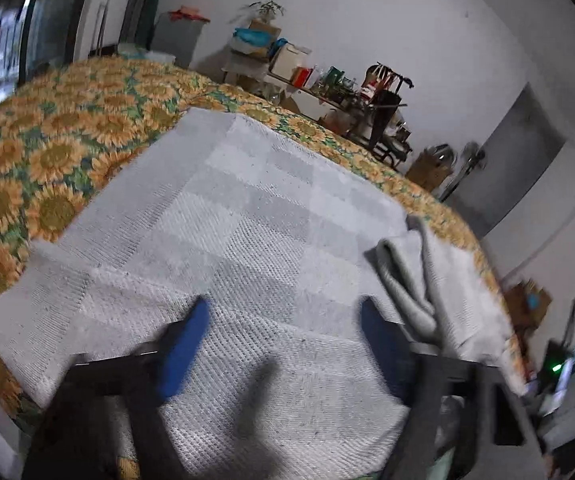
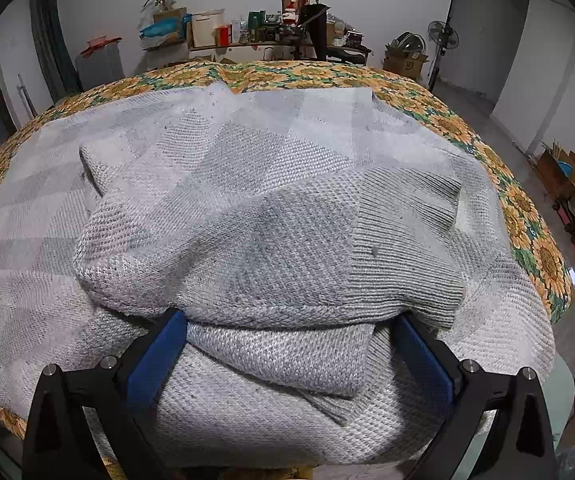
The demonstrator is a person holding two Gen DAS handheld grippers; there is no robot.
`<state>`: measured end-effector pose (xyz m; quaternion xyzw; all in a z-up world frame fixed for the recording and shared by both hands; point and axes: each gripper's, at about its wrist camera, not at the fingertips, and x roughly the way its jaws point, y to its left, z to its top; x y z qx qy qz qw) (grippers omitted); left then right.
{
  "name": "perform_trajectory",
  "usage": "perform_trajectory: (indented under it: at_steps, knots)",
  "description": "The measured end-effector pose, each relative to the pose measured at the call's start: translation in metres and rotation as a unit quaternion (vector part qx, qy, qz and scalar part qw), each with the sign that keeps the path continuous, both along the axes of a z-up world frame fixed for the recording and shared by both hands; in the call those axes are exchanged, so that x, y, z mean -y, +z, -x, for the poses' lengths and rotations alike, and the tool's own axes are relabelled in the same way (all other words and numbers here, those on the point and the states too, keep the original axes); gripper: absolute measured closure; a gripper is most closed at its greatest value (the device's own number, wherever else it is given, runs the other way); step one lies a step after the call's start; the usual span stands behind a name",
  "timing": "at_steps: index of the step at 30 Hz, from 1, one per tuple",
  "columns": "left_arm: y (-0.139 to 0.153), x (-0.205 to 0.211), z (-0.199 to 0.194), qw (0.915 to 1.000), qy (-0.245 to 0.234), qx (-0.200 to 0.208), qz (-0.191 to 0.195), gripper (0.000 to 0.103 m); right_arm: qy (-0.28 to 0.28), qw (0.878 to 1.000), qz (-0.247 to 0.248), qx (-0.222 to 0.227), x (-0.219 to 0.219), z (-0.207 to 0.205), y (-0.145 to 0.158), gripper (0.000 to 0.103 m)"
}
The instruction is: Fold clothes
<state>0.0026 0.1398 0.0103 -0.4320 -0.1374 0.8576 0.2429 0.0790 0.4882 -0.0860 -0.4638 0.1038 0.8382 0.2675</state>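
A grey checked knit sweater (image 2: 247, 200) lies spread across the sunflower-print bed (image 2: 527, 216), and your fold is partway made: in the right wrist view one sleeve (image 2: 311, 256) with its ribbed cuff (image 2: 403, 248) is doubled over the body toward 3 o'clock, bunched rather than flat. Your right tool (image 2: 291, 344) stands with its blue fingers (image 2: 159, 356) spread wide either side of that heaped fold, clamping nothing. Your left tool (image 1: 283, 340) is likewise spread wide, hovering over the flat body of the knit with nothing between its fingers; a rumpled grey fold (image 1: 415, 280) sits at its 2 o'clock. What is left, judging by the lie of the cloth, is to flatten the sleeve and close the body into a packet. The sweater's near hem runs out under both tools and is cut off; the other sleeve cannot be made out, and the left view is blurred.
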Motion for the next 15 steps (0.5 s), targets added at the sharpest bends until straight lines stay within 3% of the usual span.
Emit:
perform_trajectory:
  at_steps: [2,4,7,15]
  knots:
    - [-0.006,0.005,0.004,0.9994,-0.001,0.029,-0.021,0.063,-0.002,1.0,0.0,0.001,0.0,0.001,0.0,0.0]
    - [-0.015,0.007,0.009,0.9977,-0.003,0.059,-0.032,0.092,-0.004,1.0,0.0,0.004,0.001,0.001,0.0,0.0]
    - [-0.019,0.007,0.009,0.9974,-0.003,0.066,-0.028,0.099,-0.005,1.0,0.001,0.005,0.0,0.002,0.0,0.0]
    - [-0.015,0.002,0.005,0.9994,0.004,0.032,0.007,0.099,-0.005,1.0,0.0,0.006,-0.003,0.001,0.0,0.0]
